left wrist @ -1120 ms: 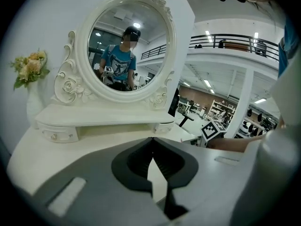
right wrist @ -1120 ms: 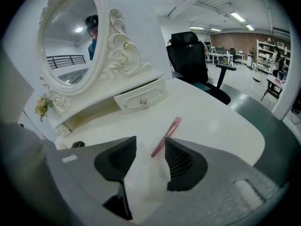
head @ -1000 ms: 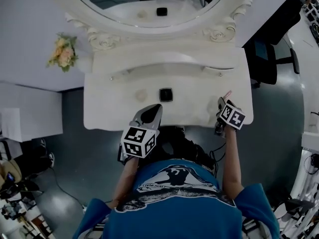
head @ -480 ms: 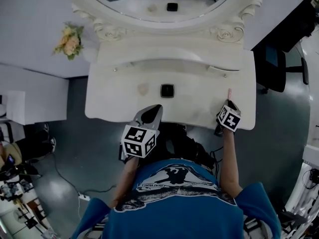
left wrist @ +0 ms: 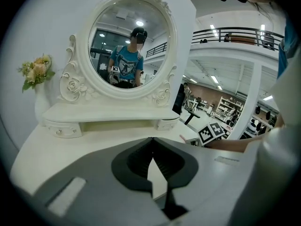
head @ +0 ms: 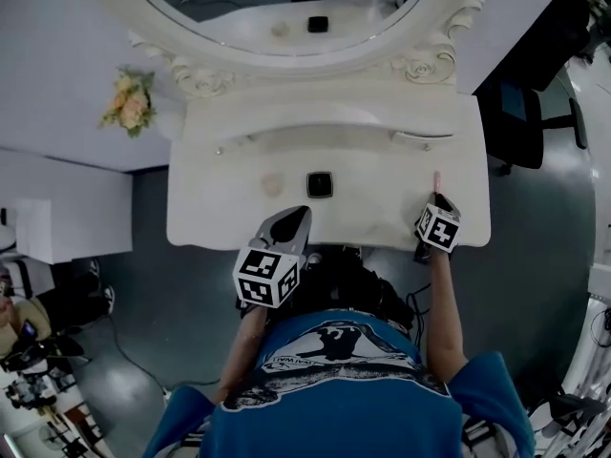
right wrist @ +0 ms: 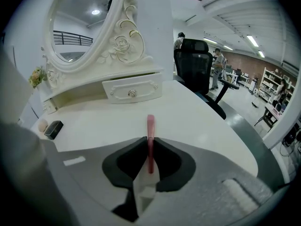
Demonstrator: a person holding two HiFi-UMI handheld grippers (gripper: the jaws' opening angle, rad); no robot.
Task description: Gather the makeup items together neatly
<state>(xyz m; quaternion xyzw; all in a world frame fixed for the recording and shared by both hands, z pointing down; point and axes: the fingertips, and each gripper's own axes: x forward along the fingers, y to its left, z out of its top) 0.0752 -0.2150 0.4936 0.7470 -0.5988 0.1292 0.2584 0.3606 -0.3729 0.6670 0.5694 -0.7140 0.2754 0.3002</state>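
A thin pink makeup stick juts forward from my right gripper, whose jaws have just been closing and are now shut on it. In the head view this gripper is over the vanity table's right front, the stick pointing at the mirror. A black square compact and a beige round puff lie at the table's middle. My left gripper hovers at the front edge just short of the compact. Its fingertips meet and hold nothing.
An oval mirror in a carved white frame stands at the back over a low drawer shelf. A flower bunch sits at the far left. A black office chair stands beyond the table's right end.
The right gripper has rolled slightly and shifted a little toward the mirror, and the pink stick now points straight ahead instead of slanting. The left gripper has stayed put.
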